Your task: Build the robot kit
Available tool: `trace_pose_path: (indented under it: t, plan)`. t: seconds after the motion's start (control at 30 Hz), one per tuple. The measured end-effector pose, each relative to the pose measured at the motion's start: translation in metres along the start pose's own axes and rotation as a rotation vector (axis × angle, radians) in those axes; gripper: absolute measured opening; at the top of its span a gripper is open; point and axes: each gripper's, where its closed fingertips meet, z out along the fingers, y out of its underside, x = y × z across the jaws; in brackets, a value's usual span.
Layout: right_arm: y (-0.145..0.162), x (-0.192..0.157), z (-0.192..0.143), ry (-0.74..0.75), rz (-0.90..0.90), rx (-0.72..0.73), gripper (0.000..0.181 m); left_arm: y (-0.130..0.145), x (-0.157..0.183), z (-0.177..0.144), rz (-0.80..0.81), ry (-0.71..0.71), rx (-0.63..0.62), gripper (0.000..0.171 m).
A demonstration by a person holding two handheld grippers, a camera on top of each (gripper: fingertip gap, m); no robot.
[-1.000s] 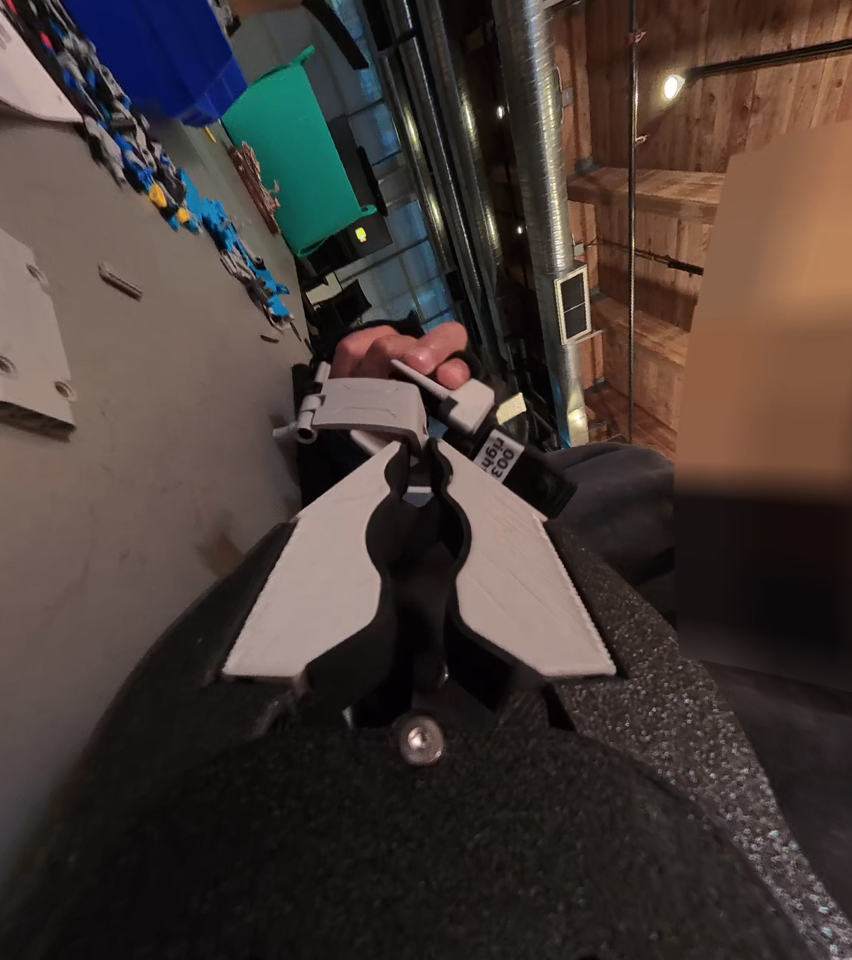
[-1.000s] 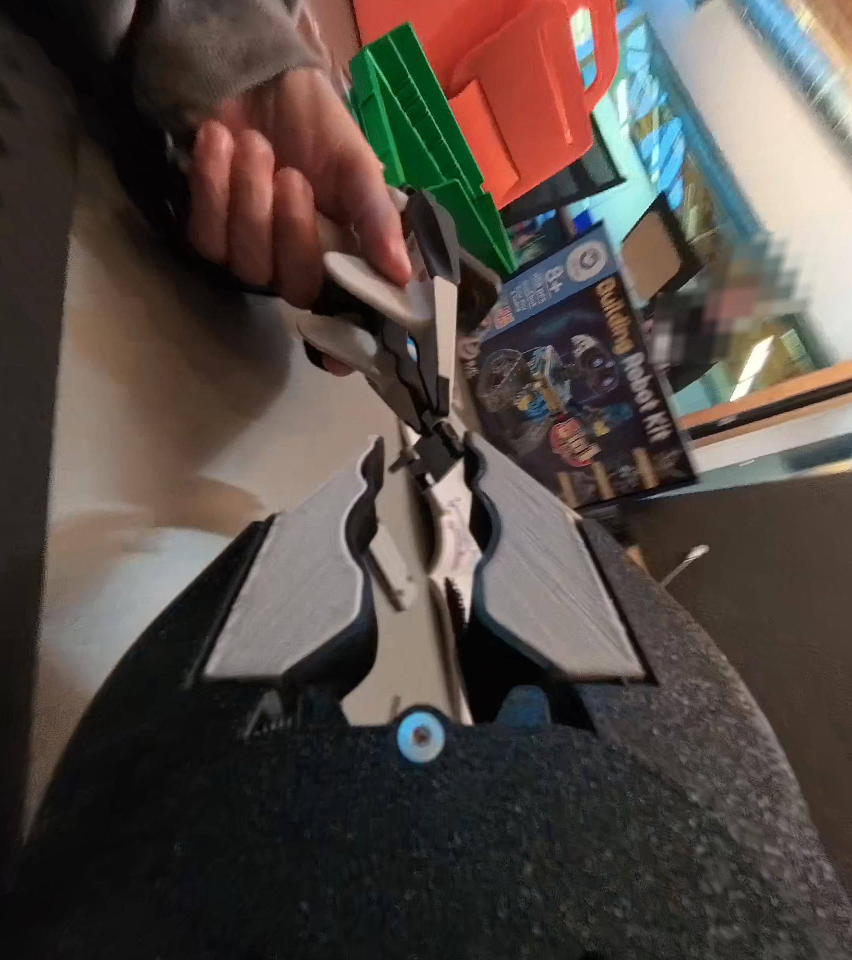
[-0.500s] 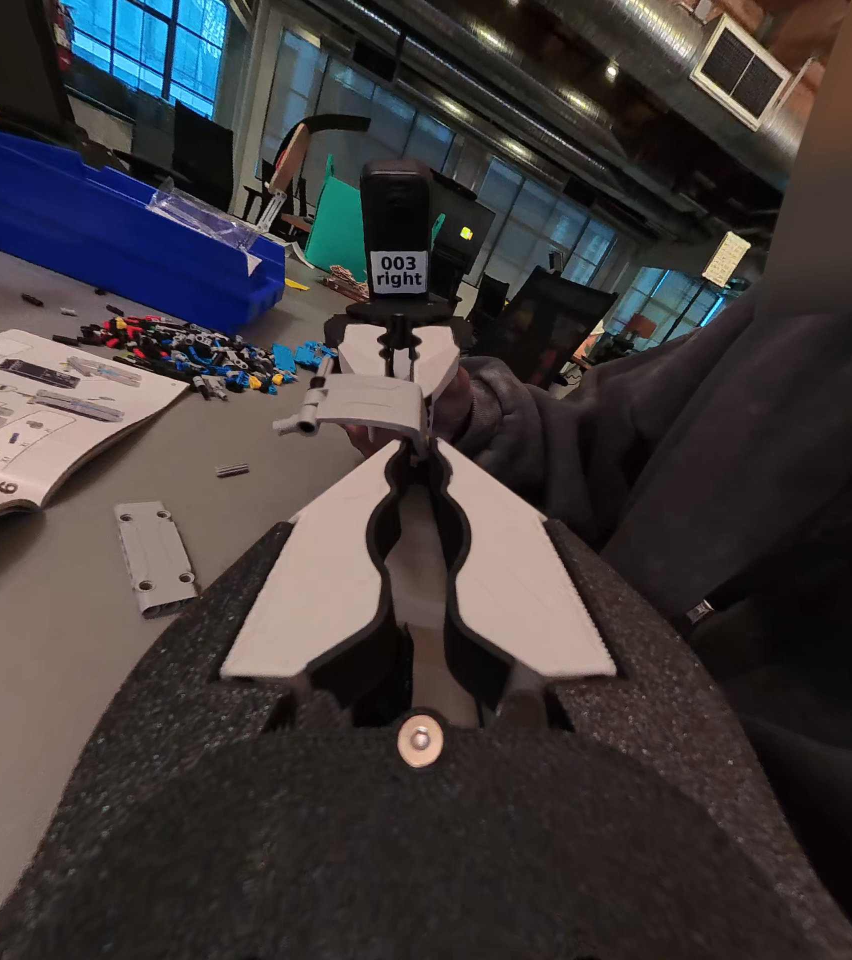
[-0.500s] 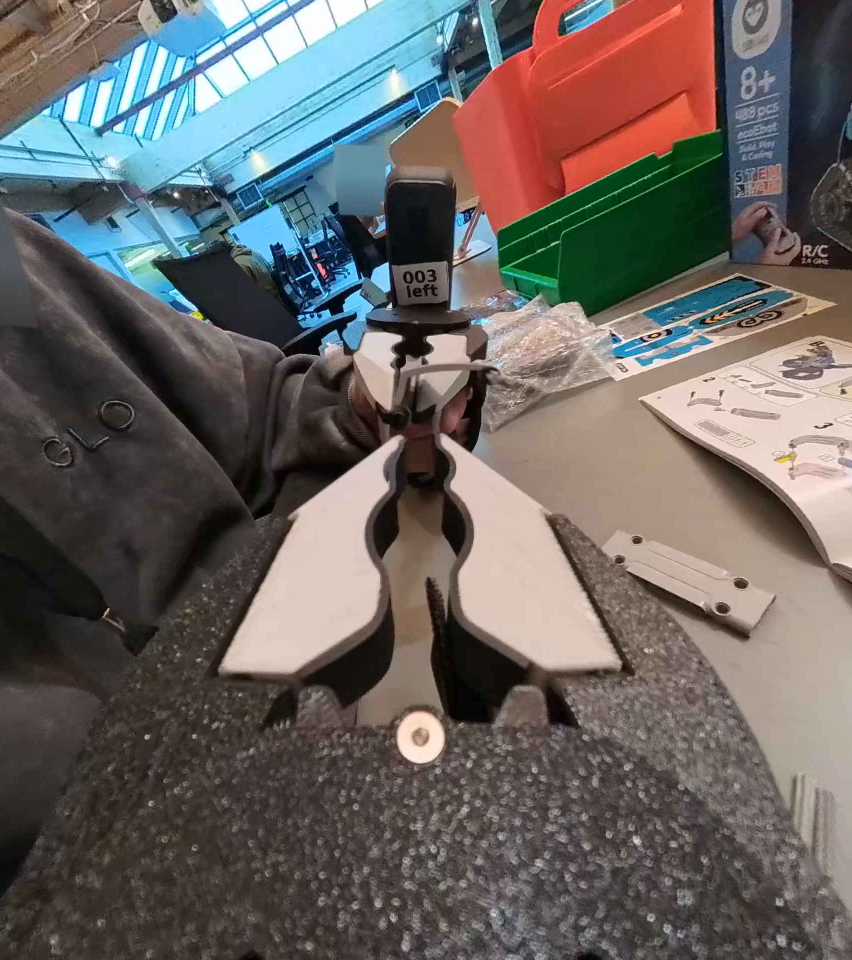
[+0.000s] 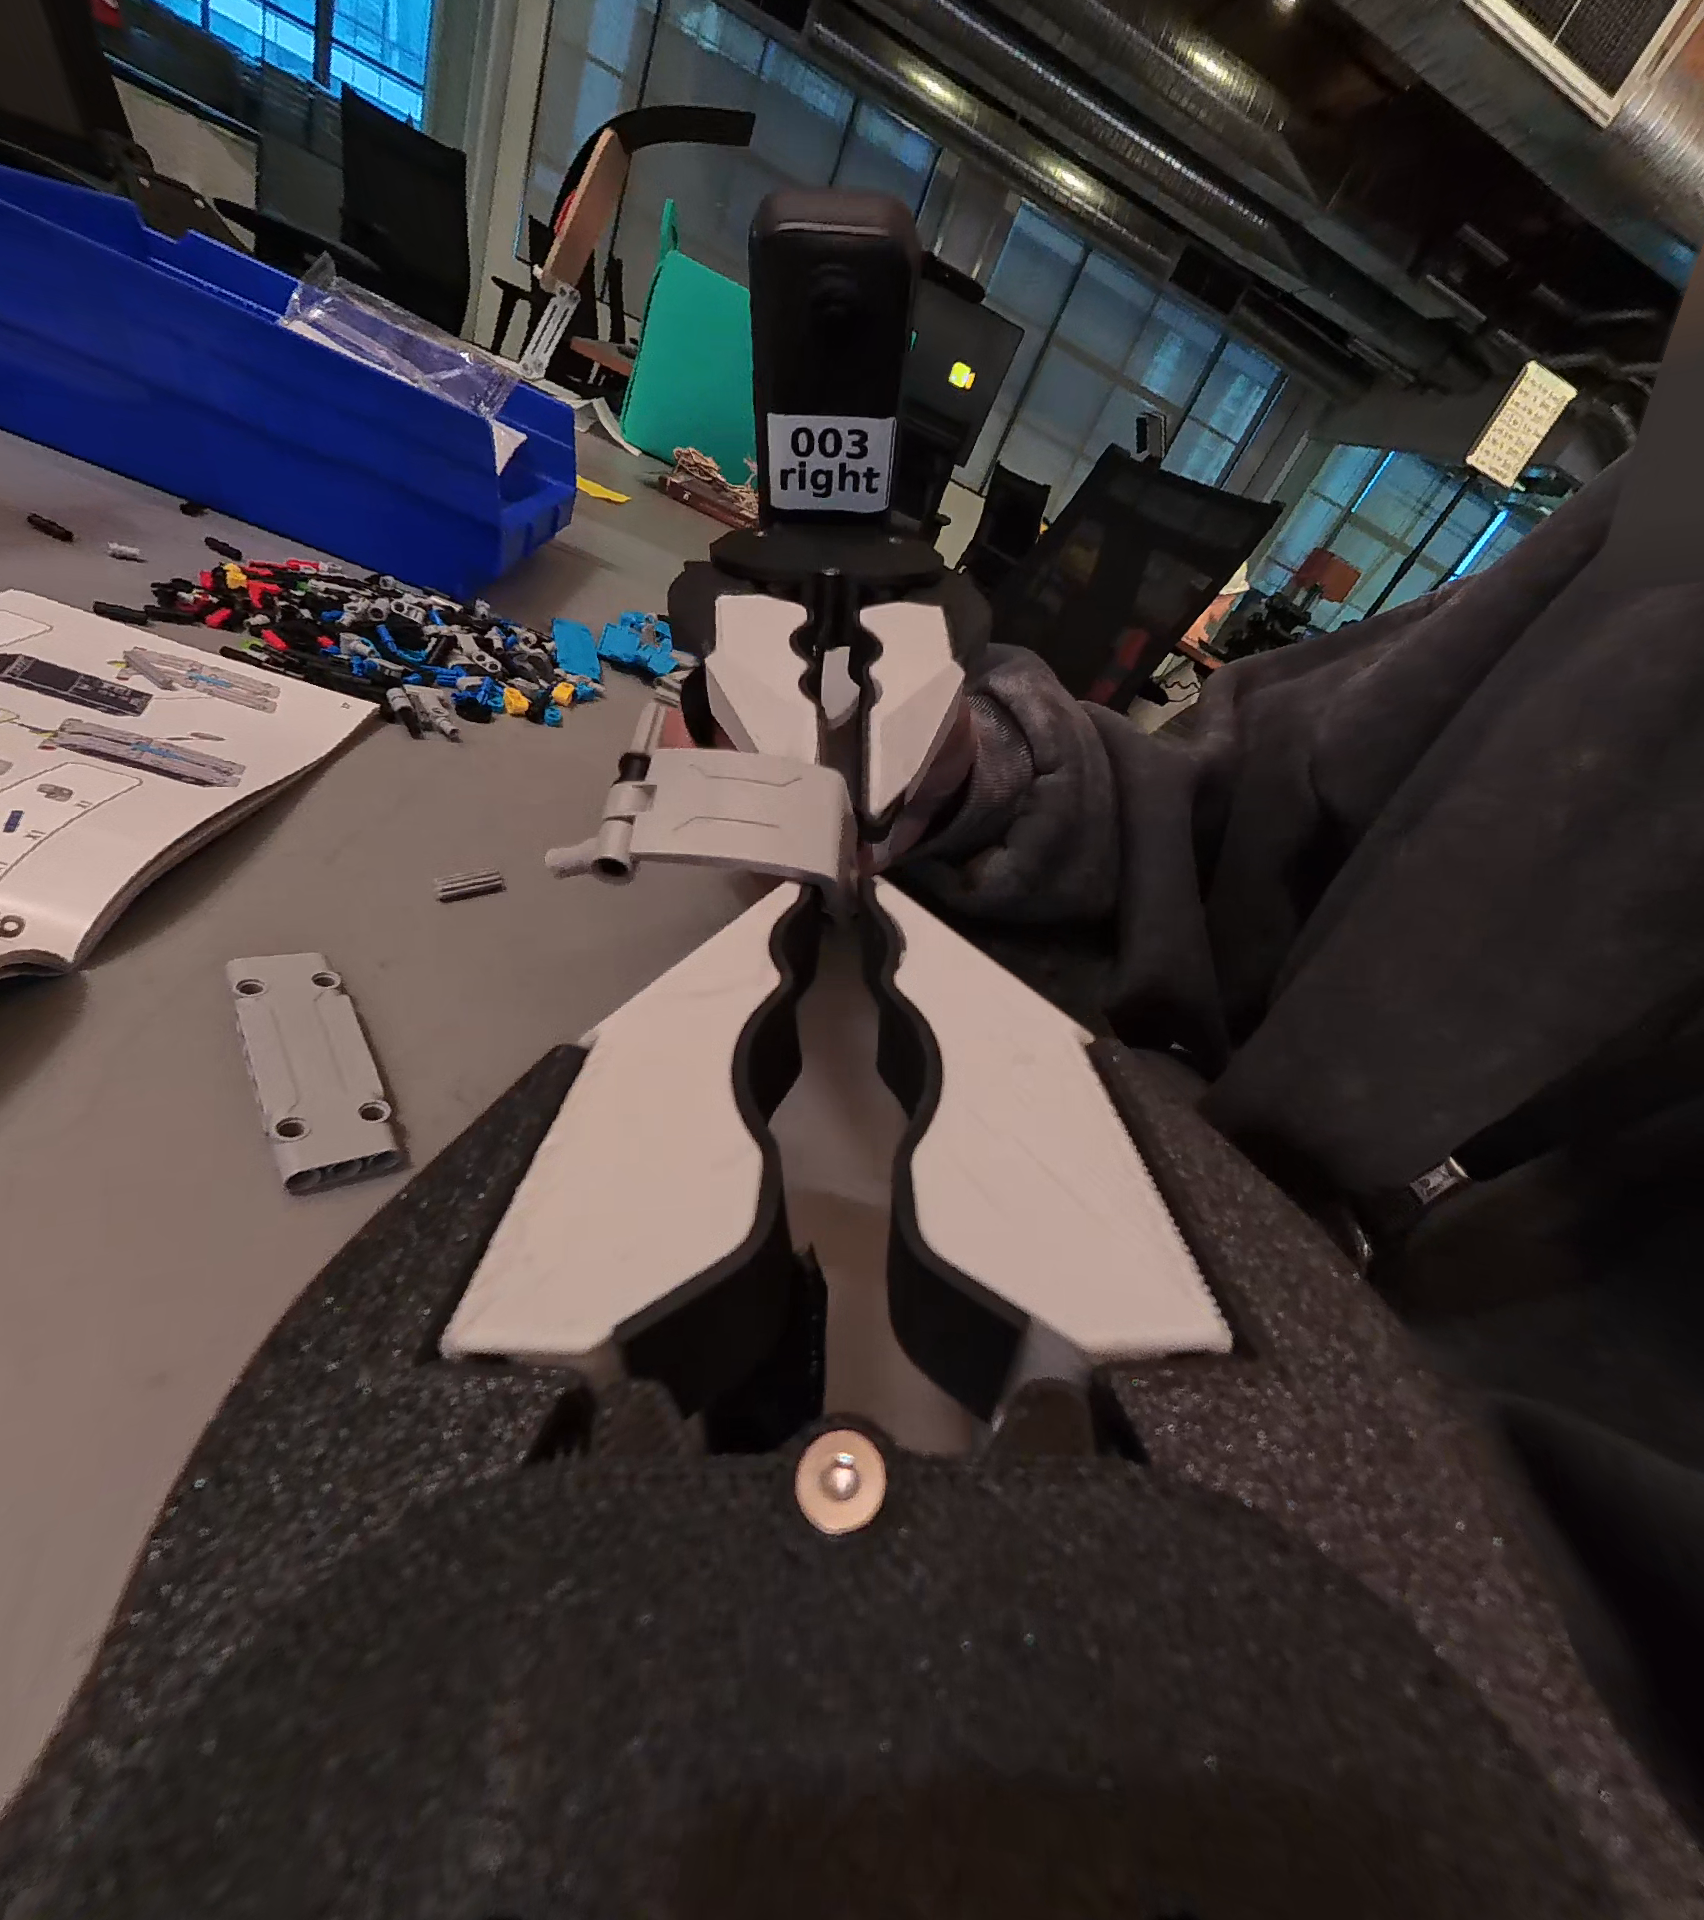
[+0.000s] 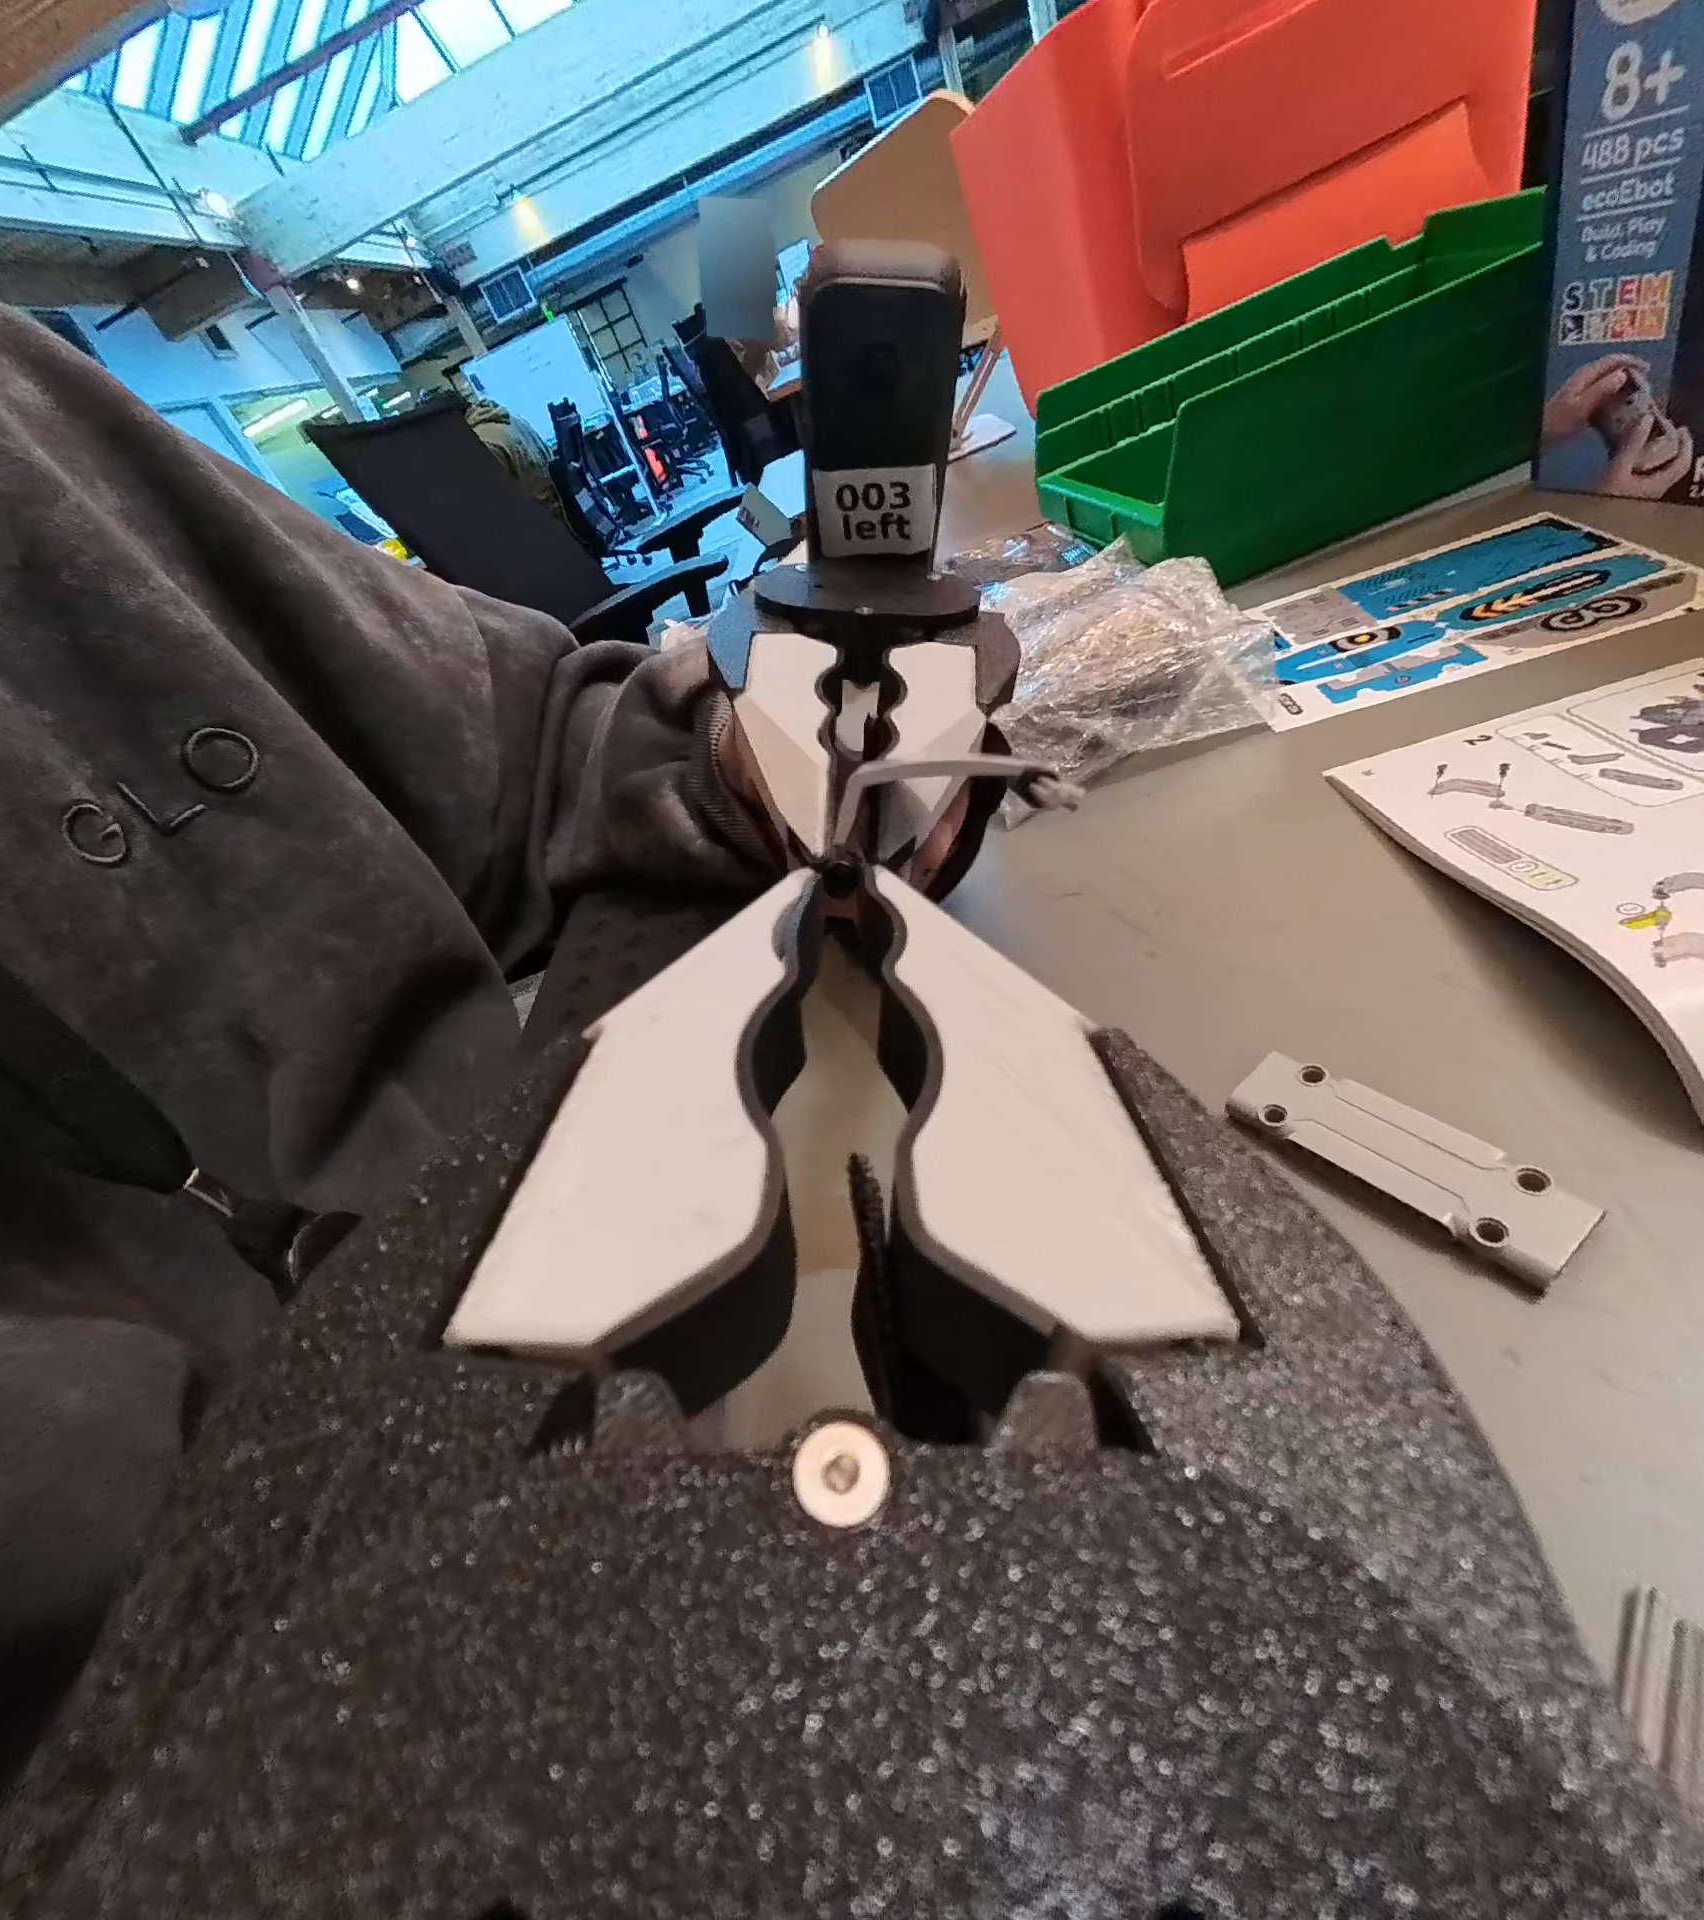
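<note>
Grey tabletop (image 5: 152,1195) in an open workshop carries a blue bin (image 5: 204,384) at 10 o'clock in the left wrist view. A heap of small coloured parts (image 5: 391,634) lies in front of the bin, and an open instruction booklet (image 5: 48,748) lies at 9 o'clock. A flat grey plate (image 5: 313,1070) lies on the table near the booklet's corner. In the right wrist view a green bin (image 6: 1295,436) and an orange bin (image 6: 1243,156) stand at 1 o'clock, beside a crumpled plastic bag (image 6: 1118,644).

The two grippers meet tip to tip above the table edge, in front of the person's dark sweatshirt. The main risk, as I judge it, is a slip. Both grips sit at the very fingertips, so a small sideways push could twist the grey panel (image 5: 723,821) out of line. It could also flick the small black pin (image 6: 840,878) away, onto the table or into the person's lap.

The left gripper (image 5: 832,899) has its jaws nearly together, pinching the right-hand edge of the grey panel. The panel sticks out toward 9 o'clock and carries a short peg at its far end. The right gripper (image 6: 840,883) is likewise clenched almost fully. It nips what looks like the black pin, which sits right against the panel's held edge. Whether the pin has entered a hole there cannot be told.
</note>
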Motion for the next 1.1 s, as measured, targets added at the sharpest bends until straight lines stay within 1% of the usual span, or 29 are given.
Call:
trace_pose_path:
  t: [0.4, 0.43, 0.47, 0.53, 0.57, 0.63, 0.73, 0.8, 0.9, 1.1]
  plan:
    - [0.008, 0.002, 0.002, -0.010, 0.041, -0.034, 0.005, 0.006, -0.003, 0.002, -0.012, -0.012, -0.021, 0.005]
    - [0.017, 0.000, 0.007, -0.019, 0.038, -0.086, 0.005, 0.009, -0.002, 0.004, -0.008, -0.007, -0.039, 0.005]
    - [0.023, 0.001, 0.010, -0.005, 0.021, -0.111, 0.005, 0.006, -0.002, 0.004, -0.009, -0.008, -0.023, 0.005]
    - [0.012, -0.002, 0.011, 0.010, -0.011, -0.062, 0.004, -0.006, 0.002, 0.002, -0.023, 0.019, 0.043, 0.005]
    - [0.008, -0.003, 0.011, 0.013, -0.026, -0.049, 0.004, -0.009, 0.003, 0.001, -0.021, 0.021, 0.054, 0.005]
    - [0.012, 0.002, 0.011, 0.021, -0.008, -0.068, 0.004, -0.004, -0.002, 0.001, 0.008, -0.018, 0.023, 0.005]
    - [0.010, 0.002, 0.010, 0.035, -0.046, -0.062, 0.005, -0.005, -0.002, 0.001, 0.009, -0.007, 0.021, 0.005]
    - [0.008, 0.002, 0.008, 0.017, -0.008, -0.045, 0.005, -0.003, -0.003, 0.001, 0.027, -0.018, 0.007, 0.006]
    - [0.009, 0.001, 0.008, 0.014, -0.001, -0.042, 0.005, -0.002, -0.002, 0.001, 0.008, -0.003, -0.001, 0.006]
    - [0.005, -0.002, 0.006, -0.009, 0.025, -0.012, 0.005, 0.002, 0.001, 0.002, 0.061, -0.011, -0.025, 0.006]
